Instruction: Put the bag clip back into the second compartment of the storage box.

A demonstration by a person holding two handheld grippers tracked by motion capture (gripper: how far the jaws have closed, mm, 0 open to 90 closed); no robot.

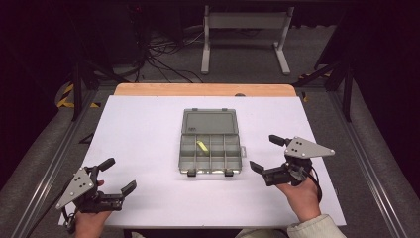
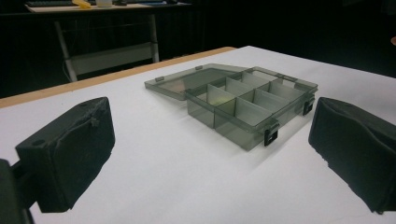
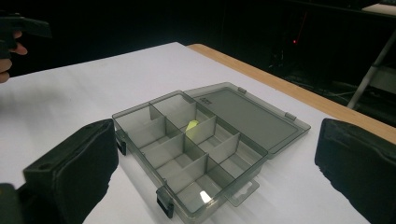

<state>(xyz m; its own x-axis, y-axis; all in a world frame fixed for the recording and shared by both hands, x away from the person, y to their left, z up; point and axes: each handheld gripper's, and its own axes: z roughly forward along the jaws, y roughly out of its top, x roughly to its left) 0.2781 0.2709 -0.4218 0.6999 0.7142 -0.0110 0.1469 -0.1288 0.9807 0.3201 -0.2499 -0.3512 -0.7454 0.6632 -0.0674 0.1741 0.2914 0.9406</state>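
Compartment box (image 1: pixel 211 148) sits mid-table (image 1: pixel 143 129), lid (image 1: pixel 208 121) laid open flat on its far side. Small yellow piece (image 1: pixel 202 146) lies in a middle compartment. Thin clear plastic: likely light, stiff, slick, prone to sliding. Best hold looks like the lid's free edge or side walls. Left gripper (image 1: pixel 118 174) and right gripper (image 1: pixel 263 152) both gape empty, either side of the box.
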